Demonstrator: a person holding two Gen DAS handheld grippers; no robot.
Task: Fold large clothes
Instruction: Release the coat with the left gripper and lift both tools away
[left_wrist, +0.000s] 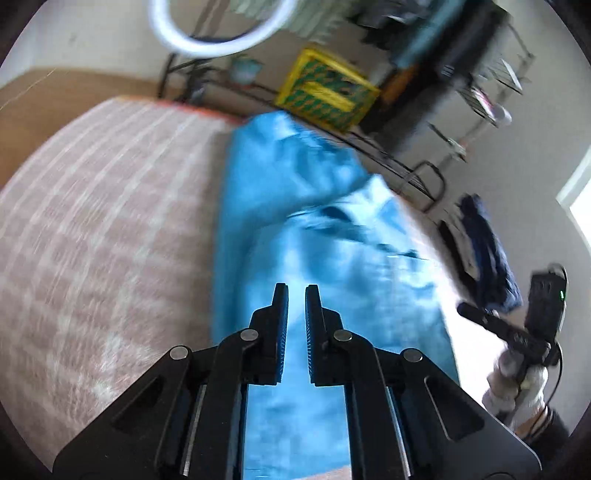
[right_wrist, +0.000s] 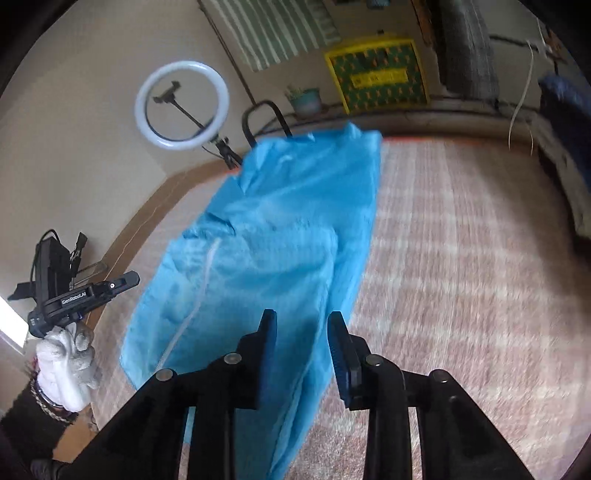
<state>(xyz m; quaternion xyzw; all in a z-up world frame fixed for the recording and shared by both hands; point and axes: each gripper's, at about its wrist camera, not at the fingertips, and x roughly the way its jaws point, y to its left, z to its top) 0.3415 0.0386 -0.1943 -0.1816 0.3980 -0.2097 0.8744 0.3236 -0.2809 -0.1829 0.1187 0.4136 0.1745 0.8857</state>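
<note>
Handling, blue garment (right_wrist: 280, 236): you should expect a thin, soft, crinkly fabric, light by the look of its folds, limp rather than stiff, and likely a little slick. It lies as a long strip on the pink checked bedspread (right_wrist: 461, 258), running from the near edge toward the far edge, closer to the bed's left side in the right wrist view.

Hold points: take it at a hem corner or along a long edge, pinching both layers; the near end under your grippers seems the readiest place. A pale cord or drawstring (right_wrist: 201, 295) runs down the left part; keep it from snagging.

Left gripper (left_wrist: 296, 291): jaws narrowly parted above the cloth, holding nothing.

Right gripper (right_wrist: 302, 321): jaws spread wider, hovering over the near end, nothing between them.

Writing: the handle of the other gripper, seen in the right wrist view, reads "GenRobot.AI" (right_wrist: 74, 298). The yellow-framed crate (right_wrist: 376, 74) carries a label too blurred to read.

Also present: ring light (right_wrist: 181, 105).
</note>
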